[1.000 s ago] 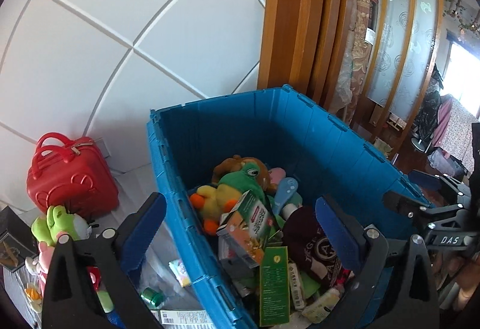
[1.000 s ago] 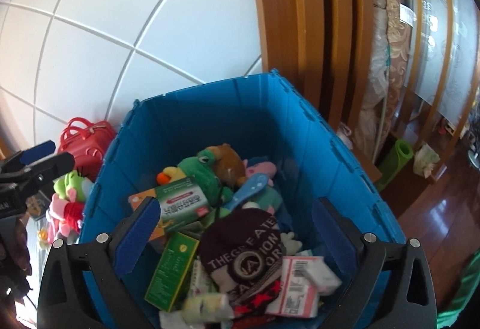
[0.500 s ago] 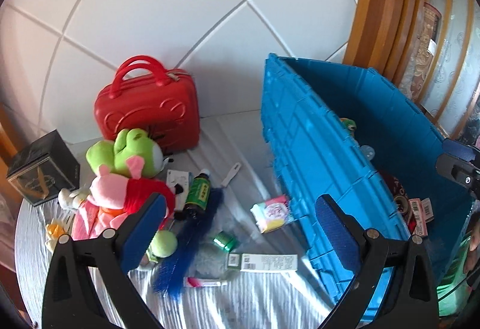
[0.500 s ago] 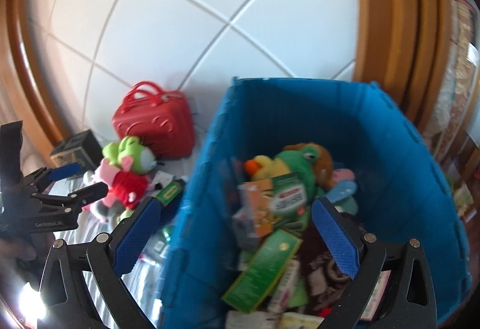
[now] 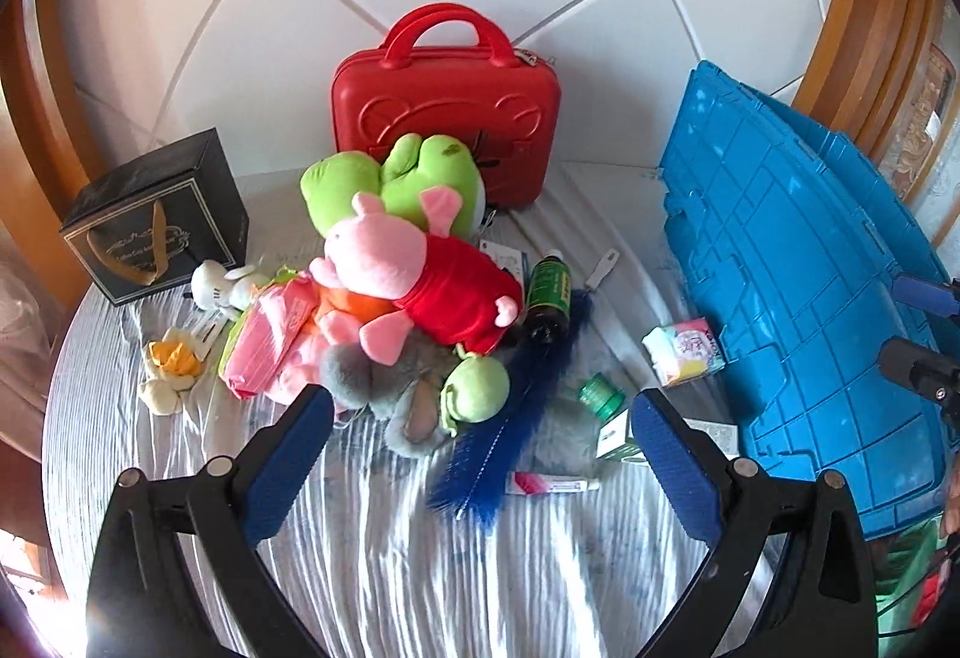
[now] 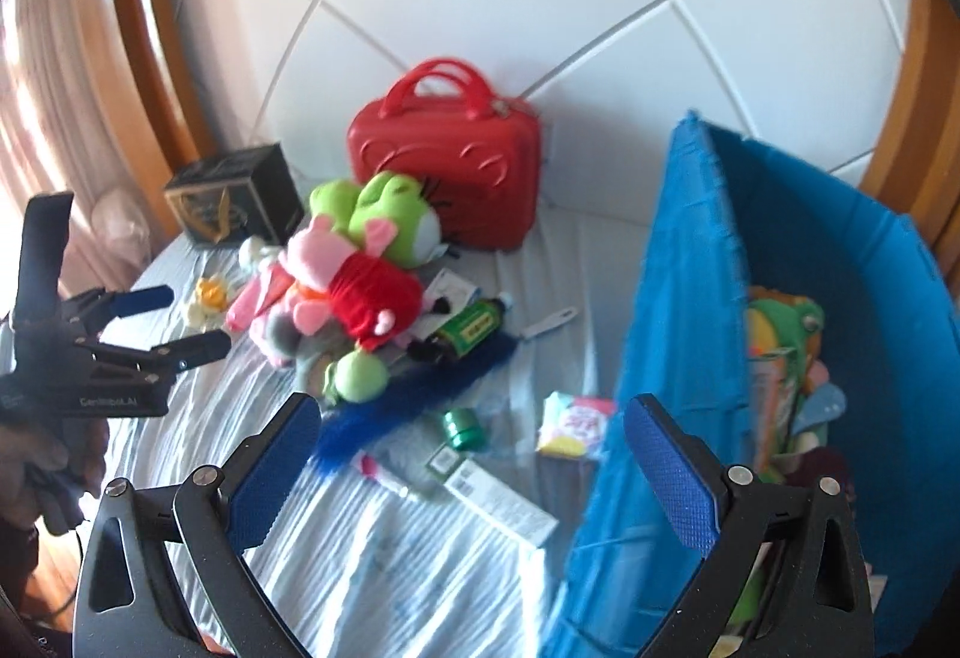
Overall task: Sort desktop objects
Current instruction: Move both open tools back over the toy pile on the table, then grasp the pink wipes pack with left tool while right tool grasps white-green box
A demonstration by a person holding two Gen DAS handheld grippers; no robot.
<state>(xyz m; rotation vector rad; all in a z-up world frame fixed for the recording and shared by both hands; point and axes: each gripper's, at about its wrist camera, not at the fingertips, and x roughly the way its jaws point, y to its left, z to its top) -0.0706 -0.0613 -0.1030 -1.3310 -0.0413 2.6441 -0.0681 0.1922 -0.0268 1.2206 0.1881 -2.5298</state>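
Observation:
A heap of toys lies on the striped cloth: a pink pig plush in red (image 5: 414, 280), a green frog plush (image 5: 408, 178), a small green ball toy (image 5: 477, 391), a dark green bottle (image 5: 547, 292), a blue feather duster (image 5: 510, 418) and a tissue pack (image 5: 687, 352). The blue crate (image 5: 798, 274) stands at the right; in the right wrist view (image 6: 690, 298) it holds several toys and boxes. My left gripper (image 5: 480, 454) is open and empty above the cloth, in front of the heap. My right gripper (image 6: 474, 460) is open and empty near the crate's left wall.
A red case (image 5: 447, 112) stands against the white wall behind the heap. A black gift box (image 5: 159, 220) sits at the left. A small green jar (image 5: 600, 394), a tube (image 5: 549, 483) and a flat carton (image 6: 498, 496) lie by the crate.
Both grippers have swung left, away from over the crate's inside to over the cloth and toy heap. Both stay open and empty.

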